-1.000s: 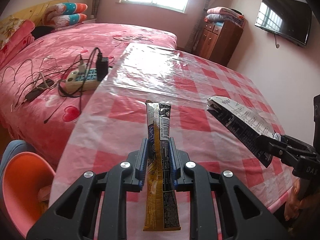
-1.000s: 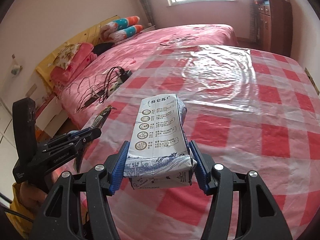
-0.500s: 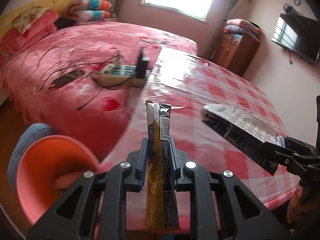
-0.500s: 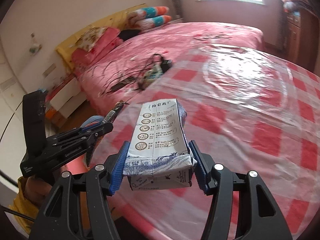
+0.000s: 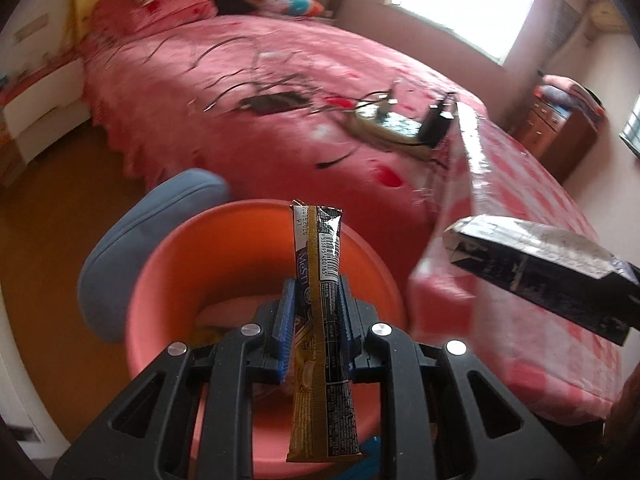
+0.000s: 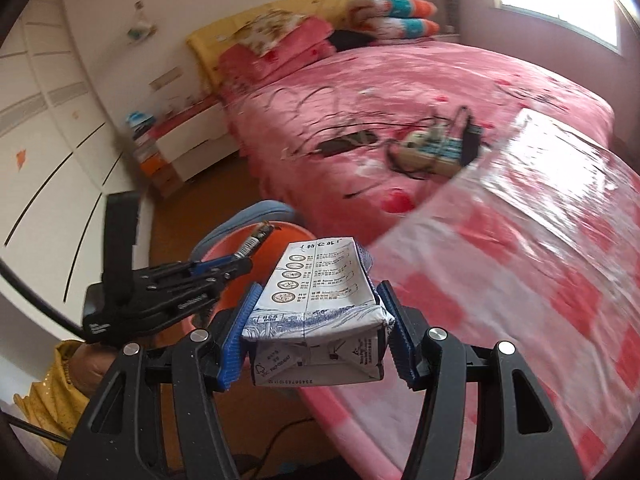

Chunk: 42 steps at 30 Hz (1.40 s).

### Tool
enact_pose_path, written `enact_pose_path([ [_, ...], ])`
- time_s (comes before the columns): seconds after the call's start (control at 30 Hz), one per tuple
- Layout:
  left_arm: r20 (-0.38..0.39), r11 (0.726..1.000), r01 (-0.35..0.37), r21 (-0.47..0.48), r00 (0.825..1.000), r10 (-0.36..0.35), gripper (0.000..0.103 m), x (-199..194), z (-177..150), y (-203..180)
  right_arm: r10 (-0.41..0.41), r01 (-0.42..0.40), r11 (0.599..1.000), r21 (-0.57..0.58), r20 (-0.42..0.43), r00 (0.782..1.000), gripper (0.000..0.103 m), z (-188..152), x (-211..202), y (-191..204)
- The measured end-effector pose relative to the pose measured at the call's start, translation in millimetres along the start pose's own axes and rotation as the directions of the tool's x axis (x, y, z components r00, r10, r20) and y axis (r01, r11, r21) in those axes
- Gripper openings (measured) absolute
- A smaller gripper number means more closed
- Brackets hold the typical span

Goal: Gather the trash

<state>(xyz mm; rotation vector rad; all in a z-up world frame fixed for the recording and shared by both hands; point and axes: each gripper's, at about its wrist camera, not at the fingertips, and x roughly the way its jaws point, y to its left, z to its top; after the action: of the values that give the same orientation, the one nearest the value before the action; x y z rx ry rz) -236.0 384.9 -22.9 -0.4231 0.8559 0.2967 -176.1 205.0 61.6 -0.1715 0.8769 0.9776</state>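
Note:
My left gripper (image 5: pixel 316 316) is shut on a long gold and black sachet wrapper (image 5: pixel 322 280) and holds it upright over the open orange trash bin (image 5: pixel 168 280). My right gripper (image 6: pixel 318 316) is shut on a crushed white milk carton (image 6: pixel 320 284) and holds it just off the table's left edge, to the right of the bin (image 6: pixel 276 246). The carton shows in the left wrist view (image 5: pixel 540 268) at the right. The left gripper (image 6: pixel 224 270) with the wrapper (image 6: pixel 256 238) shows at the left in the right wrist view.
The bin has a blue lid (image 5: pixel 140 240) tipped open on its far side. A table with a red checked plastic cloth (image 6: pixel 540 264) stands to the right. Behind is a pink bed (image 5: pixel 260 100) with a power strip (image 5: pixel 392 128) and cables.
Both grippers have swung left off the table with their loads. The wrapper is now over the orange bin, and the carton has come to the table's edge beside it.

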Motion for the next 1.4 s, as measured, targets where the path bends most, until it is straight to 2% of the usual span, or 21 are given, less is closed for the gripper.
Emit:
enact_pose_path([
  [0.17, -0.024, 0.999, -0.019, -0.051, 1.000, 0.018, 0.022, 9.6, -4.4, 25.0, 0.084, -0.085, 0.995, -0.045, -0.036, 0.996, 0.060, 12.1, 31.0, 24.4],
  [0.2, -0.028, 0.998, -0.026, -0.064, 0.999, 0.024, 0.025, 12.1, -5.1, 28.9, 0.095, -0.098, 0.994, -0.050, -0.057, 0.994, 0.062, 12.9, 40.8, 28.3],
  [0.23, -0.036, 0.996, -0.032, -0.082, 0.999, 0.029, 0.036, 15.9, -6.0, 35.1, 0.092, -0.096, 0.994, -0.047, -0.083, 0.992, 0.075, 13.1, 50.3, 30.9],
  [0.27, -0.045, 0.995, -0.036, -0.094, 0.998, 0.032, 0.046, 18.3, -6.8, 39.3, 0.093, -0.098, 0.994, -0.041, -0.098, 0.991, 0.080, 11.7, 55.6, 31.5],
  [0.37, -0.045, 0.990, -0.088, -0.108, 0.995, 0.084, 0.063, 20.0, -7.9, 49.0, 0.089, -0.093, 0.995, -0.025, -0.121, 0.989, 0.083, 3.6, 62.5, 30.4],
  [0.47, -0.034, 0.989, -0.098, -0.114, 0.995, 0.095, 0.067, 18.6, -5.7, 52.9, 0.023, -0.028, 0.999, -0.041, -0.105, 0.994, 0.085, -1.3, 58.9, 28.9],
  [0.73, 0.003, 0.992, -0.088, -0.089, 0.996, 0.089, 0.079, 11.8, 5.6, 38.2, -0.053, 0.052, 0.998, -0.021, -0.030, 0.998, 0.085, -3.2, 32.0, 10.0],
  [0.9, 0.022, 0.996, -0.083, -0.042, 0.996, 0.084, 0.083, 3.5, 10.3, 18.0, -0.091, 0.090, 0.996, 0.020, 0.007, 0.996, 0.089, -7.0, 12.8, -5.8],
  [1.2, 0.112, 0.998, -0.049, 0.046, 0.993, 0.044, 0.091, -19.4, 25.1, -26.0, -0.169, 0.162, 0.981, 0.107, 0.058, 0.984, 0.090, -14.8, -20.4, -42.0],
  [1.23, 0.122, 0.997, -0.048, 0.057, 0.992, 0.041, 0.093, -21.2, 26.5, -31.3, -0.184, 0.175, 0.977, 0.122, 0.064, 0.981, 0.092, -16.3, -25.7, -48.2],
  [1.4, 0.157, 0.993, -0.035, 0.113, 0.987, 0.017, 0.096, -28.1, 31.6, -61.2, -0.207, 0.188, 0.964, 0.186, 0.088, 0.974, 0.093, -25.2, -46.5, -71.2],
])
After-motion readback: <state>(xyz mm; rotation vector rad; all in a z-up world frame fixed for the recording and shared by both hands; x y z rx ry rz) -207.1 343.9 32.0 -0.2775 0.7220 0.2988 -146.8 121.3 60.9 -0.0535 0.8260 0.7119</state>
